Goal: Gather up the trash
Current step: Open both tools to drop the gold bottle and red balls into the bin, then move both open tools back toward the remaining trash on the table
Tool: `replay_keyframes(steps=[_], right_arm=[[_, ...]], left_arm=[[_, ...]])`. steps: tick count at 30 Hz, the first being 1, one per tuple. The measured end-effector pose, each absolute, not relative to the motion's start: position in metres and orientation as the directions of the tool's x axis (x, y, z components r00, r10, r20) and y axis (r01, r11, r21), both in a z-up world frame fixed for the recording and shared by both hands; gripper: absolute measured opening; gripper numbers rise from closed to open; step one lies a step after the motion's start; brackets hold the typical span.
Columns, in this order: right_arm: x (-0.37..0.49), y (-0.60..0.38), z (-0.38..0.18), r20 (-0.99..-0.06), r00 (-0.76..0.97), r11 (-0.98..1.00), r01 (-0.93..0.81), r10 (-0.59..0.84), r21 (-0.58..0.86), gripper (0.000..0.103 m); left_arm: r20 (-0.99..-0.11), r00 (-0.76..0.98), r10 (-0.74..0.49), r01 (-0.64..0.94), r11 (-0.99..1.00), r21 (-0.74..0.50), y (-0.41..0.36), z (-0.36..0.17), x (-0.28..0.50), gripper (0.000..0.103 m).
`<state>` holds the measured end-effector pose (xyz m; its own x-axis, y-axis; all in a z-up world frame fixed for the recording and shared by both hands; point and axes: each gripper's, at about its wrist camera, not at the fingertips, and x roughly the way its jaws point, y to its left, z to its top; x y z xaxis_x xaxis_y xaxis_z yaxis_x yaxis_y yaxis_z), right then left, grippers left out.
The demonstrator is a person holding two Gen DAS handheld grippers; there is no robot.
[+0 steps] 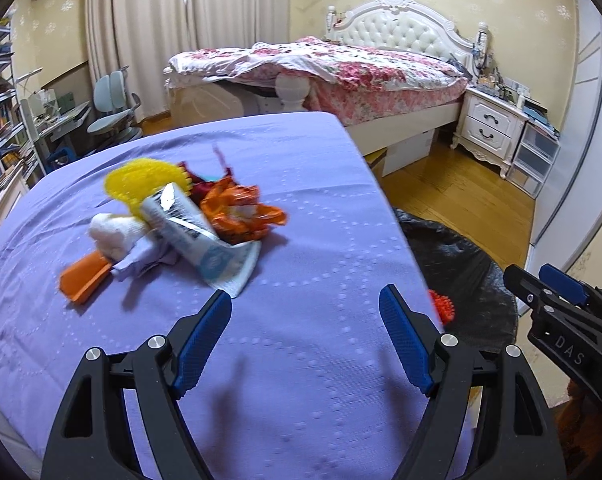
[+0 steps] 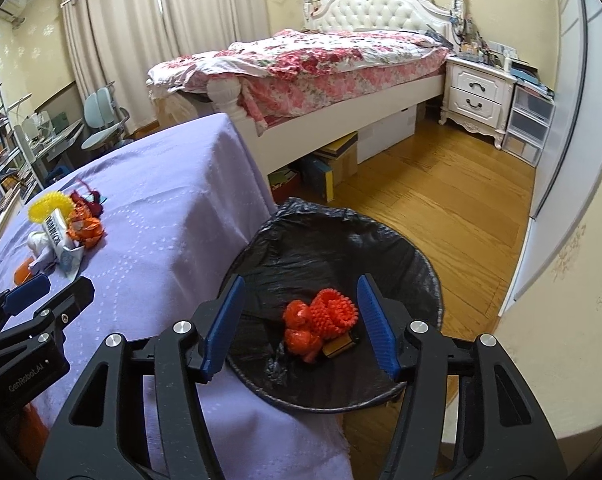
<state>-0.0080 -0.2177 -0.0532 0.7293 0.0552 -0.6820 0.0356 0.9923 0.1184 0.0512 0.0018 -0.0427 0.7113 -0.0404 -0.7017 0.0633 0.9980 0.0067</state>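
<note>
Beside the table [image 2: 173, 216], which carries a purple cloth, stands the bin [image 2: 381, 248] lined with a black bag, and we see that a part of the task is already done: an orange spiky ring [image 2: 335, 310], some crumpled orange plastic [image 2: 299, 330] and a small brown box [image 2: 338, 346] lie at its bottom. What is left is the pile of trash [image 1: 181, 224] on the table, well apart from the bin: a yellow spiky ring [image 1: 141, 182], a crumpled orange wrapper [image 1: 239, 210], a flattened grey tube [image 1: 189, 228], a white wad of paper [image 1: 113, 234], an orange flat piece [image 1: 83, 278] and some dark red scraps behind. So we judge the work is perhaps less than half finished. Our right gripper [image 2: 301, 320] hangs over the bin and points down into it; its jaws stand apart and nothing is between them, the trash lies far below. Our left gripper [image 1: 305, 330] points down at the cloth, just short of the pile, with its jaws wide apart and empty, so we think the tube corner is the nearest thing for it to take.
</note>
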Motion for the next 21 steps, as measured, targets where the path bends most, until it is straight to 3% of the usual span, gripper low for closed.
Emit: replay_keyframes(steps=[21], right_arm=[[-0.005,-0.099,-0.037,-0.693,0.690,0.971,-0.230,0.210,0.066,0.057]], left_arm=[[-0.749,0.650,0.132,-0.193,0.981,0.005,0.126,-0.054,0.044,0.076]])
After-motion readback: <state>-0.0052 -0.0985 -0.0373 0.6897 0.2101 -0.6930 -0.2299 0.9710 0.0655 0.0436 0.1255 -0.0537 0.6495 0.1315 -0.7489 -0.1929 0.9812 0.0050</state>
